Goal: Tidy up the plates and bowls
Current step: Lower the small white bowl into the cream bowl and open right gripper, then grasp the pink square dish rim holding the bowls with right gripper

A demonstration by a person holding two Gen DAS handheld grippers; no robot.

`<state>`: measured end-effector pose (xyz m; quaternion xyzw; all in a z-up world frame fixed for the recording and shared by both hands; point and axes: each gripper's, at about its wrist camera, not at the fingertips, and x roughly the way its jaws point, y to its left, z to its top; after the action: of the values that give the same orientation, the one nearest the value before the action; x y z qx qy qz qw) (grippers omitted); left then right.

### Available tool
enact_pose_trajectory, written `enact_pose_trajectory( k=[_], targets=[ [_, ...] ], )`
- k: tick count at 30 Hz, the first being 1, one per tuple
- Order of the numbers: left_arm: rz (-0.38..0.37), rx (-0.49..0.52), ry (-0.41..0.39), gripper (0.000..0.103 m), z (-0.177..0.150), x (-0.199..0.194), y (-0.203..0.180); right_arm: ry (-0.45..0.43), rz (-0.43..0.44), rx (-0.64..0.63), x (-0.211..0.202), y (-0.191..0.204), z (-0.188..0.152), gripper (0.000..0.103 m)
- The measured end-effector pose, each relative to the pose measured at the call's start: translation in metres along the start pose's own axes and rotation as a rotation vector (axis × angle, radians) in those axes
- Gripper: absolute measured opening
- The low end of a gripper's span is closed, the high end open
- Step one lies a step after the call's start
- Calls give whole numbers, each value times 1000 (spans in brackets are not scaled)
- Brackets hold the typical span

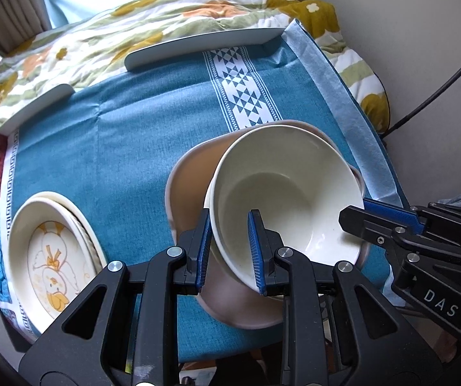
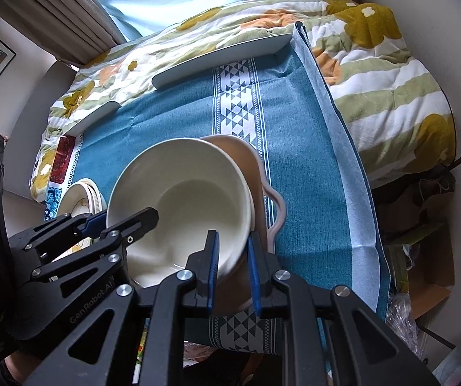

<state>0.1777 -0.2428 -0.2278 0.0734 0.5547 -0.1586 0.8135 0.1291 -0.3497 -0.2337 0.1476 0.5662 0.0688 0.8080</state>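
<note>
A cream bowl [image 1: 288,186] [image 2: 182,199] lies tilted inside a larger brown bowl [image 1: 192,173] [image 2: 256,167] that has a side handle [image 2: 278,206]. A second cream rim shows just under the first. My left gripper [image 1: 230,214] is shut on the cream bowl's near rim, one pad outside the wall and one inside. My right gripper [image 2: 233,234] is shut on the opposite part of the same rim. Each gripper also appears in the other's view: the right gripper [image 1: 356,209] and the left gripper [image 2: 129,215]. A stack of plates [image 1: 47,257] [image 2: 79,199] with a chick picture sits to the left.
A teal tablecloth [image 1: 118,148] with a white patterned band covers the table. Pale grey curved edge pieces [image 1: 198,45] lie along the far side. Beyond is a floral quilt [image 1: 102,35]. A black cable [image 1: 439,87] runs along the wall at right.
</note>
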Motion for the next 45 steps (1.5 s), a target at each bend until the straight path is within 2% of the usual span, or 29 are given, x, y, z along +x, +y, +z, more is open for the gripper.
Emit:
enact_pose_trajectory(
  k=[11,16,19,20,21,22,23,24,25,26,27,29,31,33,37,41,44,45],
  targets=[
    [-20,-23,9,20,1,-1,5,-12,11,-1,-8,0,1,16],
    [-16,-39,-30,20,2,-22,13,-54,26,-31,-29,5,5,16],
    [-36,-59,-89,23,4,-50,22,-85,45,-72,-48,8,7,16],
    [-45,-61,-114,26,4,-61,25,-93,49,-91,-54,10,7,16],
    [-40,-59,-136,47,3,-72,27,-101,54,-111,-60,11,8,16],
    [-26,-54,-154,80,3,-81,29,-108,59,-134,-67,12,7,16],
    [-7,-50,-182,93,2,-92,31,-120,57,-160,-73,13,5,17],
    [12,-45,-220,103,-1,-102,34,-133,49,-182,-79,13,2,26],
    [21,-37,-244,103,-4,-109,35,-146,37,-201,-82,13,0,52],
    [26,-24,-245,103,-7,-112,37,-154,21,-218,-84,13,-3,70],
    [32,-14,-225,103,-10,-111,39,-159,7,-233,-85,12,-6,98],
    [26,3,-172,103,-17,-103,44,-141,-32,-264,-82,9,-10,101],
    [17,17,-126,103,-27,-95,46,-62,-84,-268,-73,3,-10,101],
    [22,28,-73,103,-35,-82,47,-20,-155,-267,-65,-3,-9,101],
    [10,8,2,103,-38,-52,46,54,-240,-316,-39,-8,-9,101],
    [25,-18,86,102,-35,-25,50,117,-237,-338,-15,-12,-7,99],
    [21,-12,114,96,-33,-12,49,165,-224,-339,1,-14,-2,90],
    [19,-7,126,90,-31,-8,48,184,-225,-343,6,-14,-1,81]
  ],
)
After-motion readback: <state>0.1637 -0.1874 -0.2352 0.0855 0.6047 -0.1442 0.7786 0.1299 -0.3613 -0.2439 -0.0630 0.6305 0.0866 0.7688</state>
